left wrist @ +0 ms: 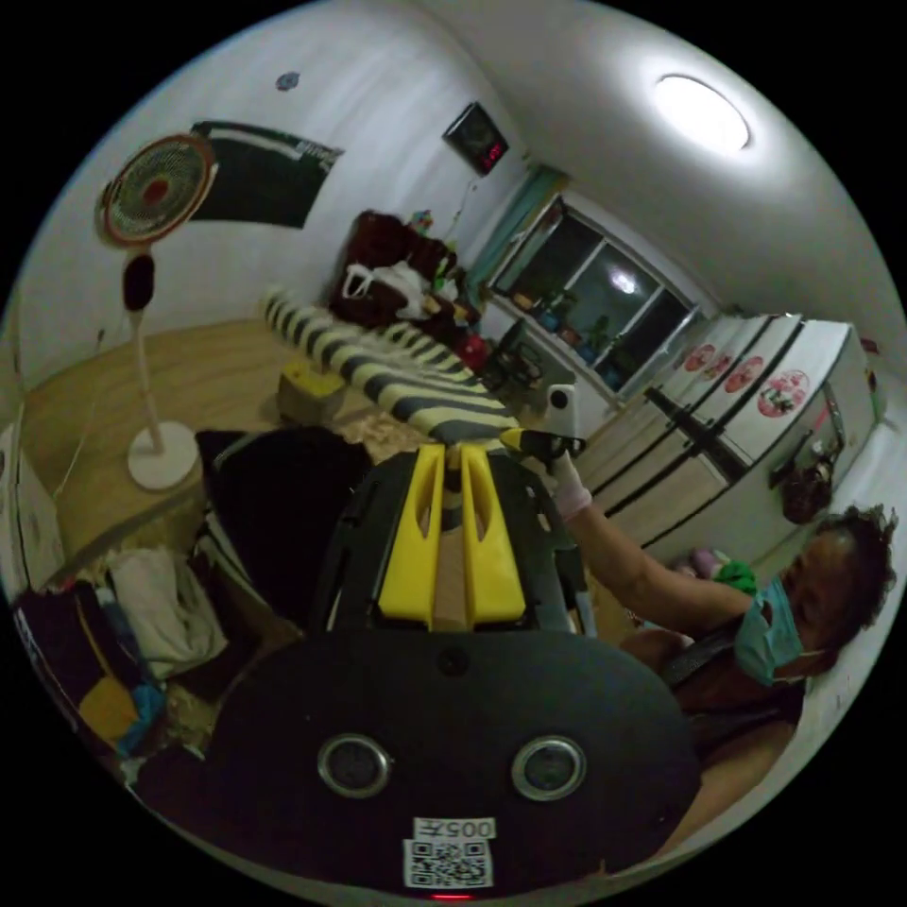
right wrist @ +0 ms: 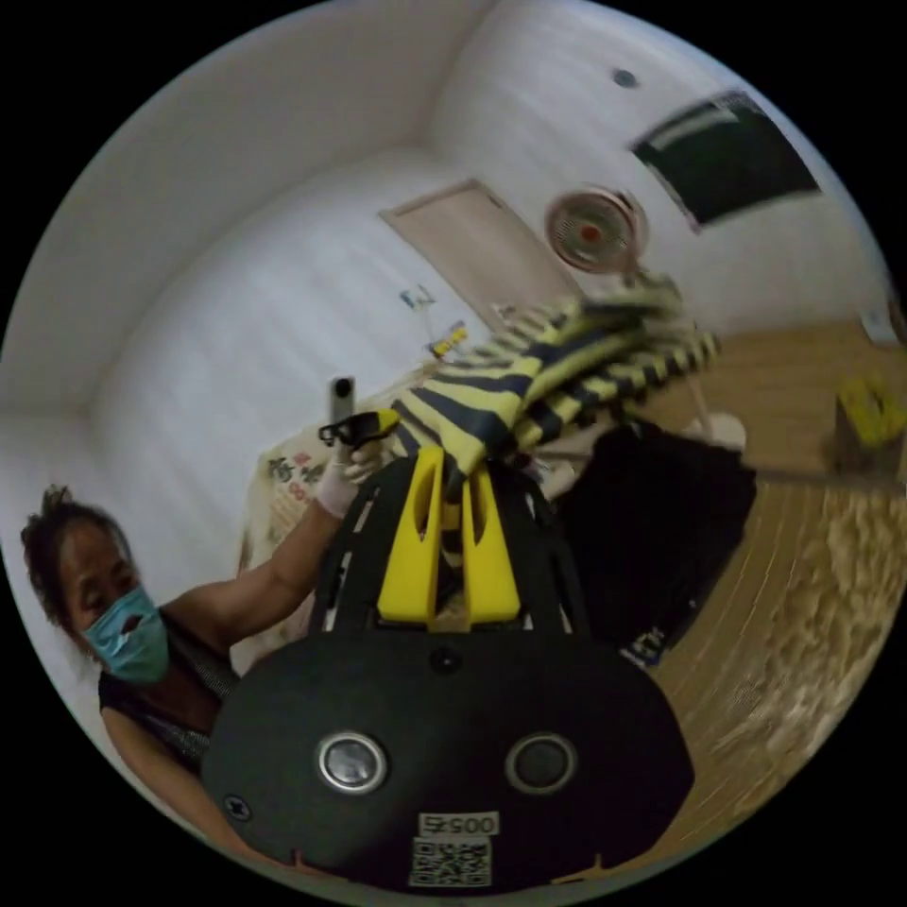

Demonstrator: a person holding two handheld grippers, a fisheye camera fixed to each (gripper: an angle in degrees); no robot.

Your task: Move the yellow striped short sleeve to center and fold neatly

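The yellow striped short sleeve [left wrist: 397, 364] is held up in the air, stretched between the two grippers, well above the wooden floor [left wrist: 203, 373]. It is not yet laid down on any surface, so the step in hand is judged to be the carrying of the garment toward the center; the folding itself is not yet begun.

In the left gripper view, the left gripper [left wrist: 452, 452] is seen with its yellow jaws brought narrow, and an edge of the striped cloth is pinched between their tips. From there the cloth runs away toward 10 o'clock. At about 2 o'clock from these jaws the right gripper [left wrist: 543, 442] is seen in a gloved hand [left wrist: 570, 491], touching the near edge of the cloth.

In the right gripper view, the right gripper [right wrist: 452, 461] is likewise narrow, and a bunch of the shirt [right wrist: 529, 378] is clamped between both jaws. The cloth spreads from the tips toward 1 o'clock, in front of a standing fan [right wrist: 593, 227]. The left gripper [right wrist: 364, 427] appears at 10 o'clock from the jaws.

The long axis of the garment is judged to run away from the person, with the gripped edge nearest and the far end hanging free. Which end is the collar cannot be told.

For the next move, it seems that the shirt must be lowered flat onto the center, with both grips kept firm and the edge held taut, so that no wrinkle is trapped. A dark pile [left wrist: 274, 501] lies below and should be avoided.
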